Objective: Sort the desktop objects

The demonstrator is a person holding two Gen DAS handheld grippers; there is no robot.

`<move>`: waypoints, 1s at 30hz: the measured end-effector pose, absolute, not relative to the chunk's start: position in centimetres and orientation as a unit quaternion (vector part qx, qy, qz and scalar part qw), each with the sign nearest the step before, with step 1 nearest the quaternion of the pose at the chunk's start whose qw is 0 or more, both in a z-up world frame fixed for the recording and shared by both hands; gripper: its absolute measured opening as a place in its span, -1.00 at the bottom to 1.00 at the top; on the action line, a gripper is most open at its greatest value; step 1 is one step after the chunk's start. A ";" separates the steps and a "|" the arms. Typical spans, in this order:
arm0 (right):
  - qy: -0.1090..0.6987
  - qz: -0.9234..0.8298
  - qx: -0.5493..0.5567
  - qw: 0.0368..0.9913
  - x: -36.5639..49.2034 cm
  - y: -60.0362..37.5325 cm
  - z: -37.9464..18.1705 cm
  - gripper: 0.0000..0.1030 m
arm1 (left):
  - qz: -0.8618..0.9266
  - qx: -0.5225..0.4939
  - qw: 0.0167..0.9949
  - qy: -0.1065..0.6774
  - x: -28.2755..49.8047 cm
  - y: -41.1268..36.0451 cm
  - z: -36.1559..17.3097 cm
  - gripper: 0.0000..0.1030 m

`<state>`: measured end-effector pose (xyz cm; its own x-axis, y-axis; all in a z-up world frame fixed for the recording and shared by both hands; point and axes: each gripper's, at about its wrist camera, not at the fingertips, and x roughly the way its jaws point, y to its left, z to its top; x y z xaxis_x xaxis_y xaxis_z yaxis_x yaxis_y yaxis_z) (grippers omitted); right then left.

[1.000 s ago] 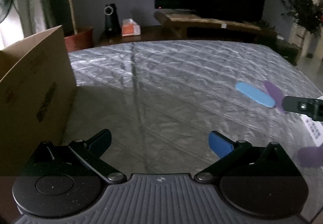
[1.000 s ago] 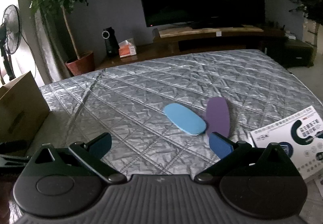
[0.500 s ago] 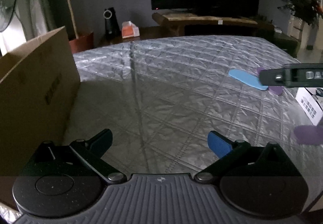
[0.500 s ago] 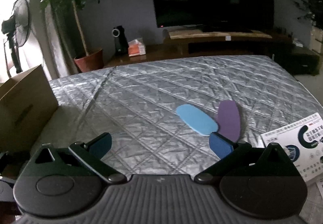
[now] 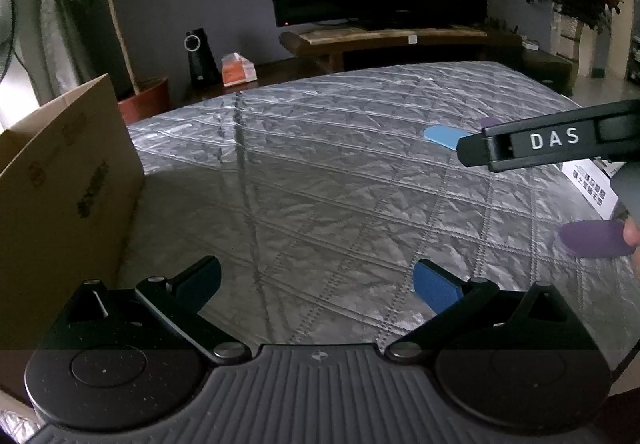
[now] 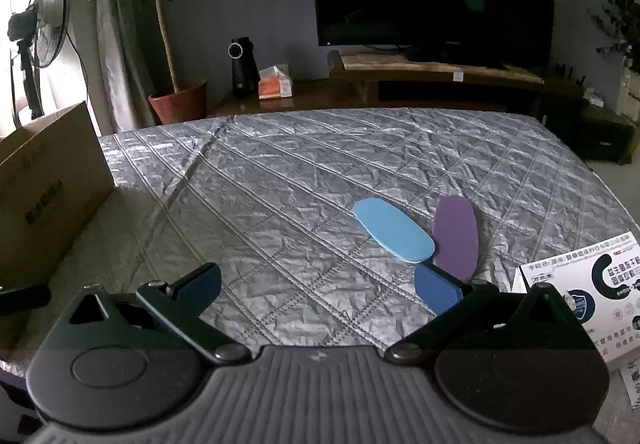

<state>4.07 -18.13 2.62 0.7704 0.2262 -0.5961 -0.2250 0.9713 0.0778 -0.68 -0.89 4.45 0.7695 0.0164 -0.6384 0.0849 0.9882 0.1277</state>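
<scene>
Right gripper (image 6: 318,286) advanced; light-blue oval pad (image 6: 394,230) flat

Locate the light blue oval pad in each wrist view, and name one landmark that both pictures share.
Left wrist view: the light blue oval pad lies far right on the quilted cover, partly hidden behind the other tool's black arm.
Right wrist view: the pad lies right of centre, overlapping the purple pad.
Shared landmark: the cardboard box at the left edge.
</scene>
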 end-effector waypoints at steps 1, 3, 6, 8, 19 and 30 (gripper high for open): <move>0.317 0.120 -0.001 0.941 4.1 -18.1 2.6 0.99 | -0.019 0.076 0.937 0.340 -0.7 -1.0 4.4 0.99; 0.319 0.120 -0.003 0.940 4.1 -18.0 2.5 0.99 | -0.019 0.078 0.937 0.341 -0.7 -1.1 4.3 0.99; 0.319 0.122 -0.006 0.940 4.1 -17.9 2.5 0.99 | -0.020 0.080 0.936 0.342 -0.8 -1.2 4.3 0.99; 0.320 0.122 -0.009 0.939 4.0 -17.8 2.4 0.99 | -0.019 0.081 0.936 0.343 -0.8 -1.2 4.2 0.99; 0.323 0.121 -0.026 0.938 4.0 -17.3 2.2 0.99 | -0.031 0.082 0.932 0.351 -1.0 -1.5 3.8 1.00; 0.324 0.120 -0.040 0.937 4.0 -17.0 2.0 0.99 | -0.038 0.083 0.930 0.357 -1.0 -1.7 3.4 0.99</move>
